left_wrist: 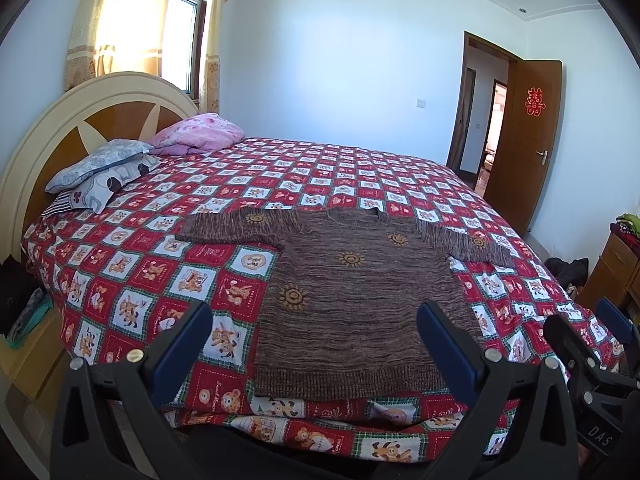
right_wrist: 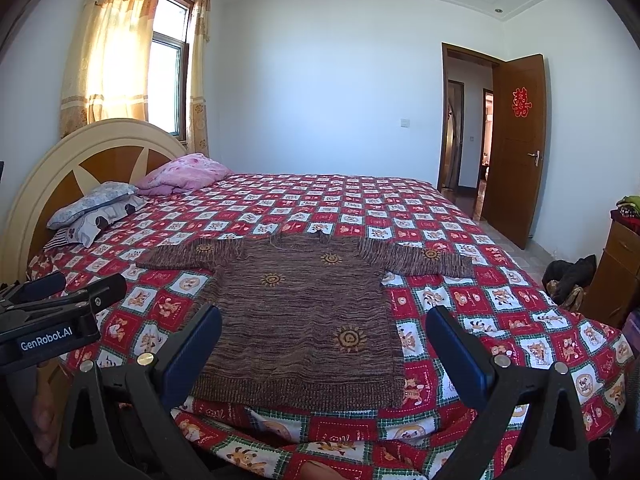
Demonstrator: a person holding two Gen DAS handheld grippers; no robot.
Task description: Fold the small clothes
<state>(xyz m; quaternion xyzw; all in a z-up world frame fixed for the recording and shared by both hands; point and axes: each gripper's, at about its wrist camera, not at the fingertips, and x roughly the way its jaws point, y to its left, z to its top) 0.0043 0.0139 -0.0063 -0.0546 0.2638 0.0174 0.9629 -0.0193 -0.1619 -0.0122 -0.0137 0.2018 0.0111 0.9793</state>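
Two grippers hover at the near edge of the bed, and you hold nothing in either: the left gripper (left_wrist: 314, 316) has its blue-padded fingers spread wide apart, and the right gripper (right_wrist: 324, 320) is spread just as wide. Between and beyond them lies your task piece, a small brown marled knit sweater with embroidered orange sun motifs (right_wrist: 304, 304), spread flat and face up on the red-and-white checked bedspread printed with cartoon bears (right_wrist: 500, 304). Its ribbed hem (right_wrist: 296, 390) sits nearest you, just short of the mattress edge, the neckline points to the far side, and both sleeves stretch out left and right. Expect it to handle as a light, soft, limp thing with some stretch; it will likely sag and drape as soon as you lift it, and the coarse knit should grip the pads well instead of slipping. Pinching a sleeve cuff or a hem corner looks the surest hold, since the ribbing there is thicker and firmer. At the far left, a grey patterned pillow (right_wrist: 94, 204) and a pink crumpled pillow (right_wrist: 184, 174) rest against the cream and brown wooden headboard (right_wrist: 80, 156), well apart from the sweater.
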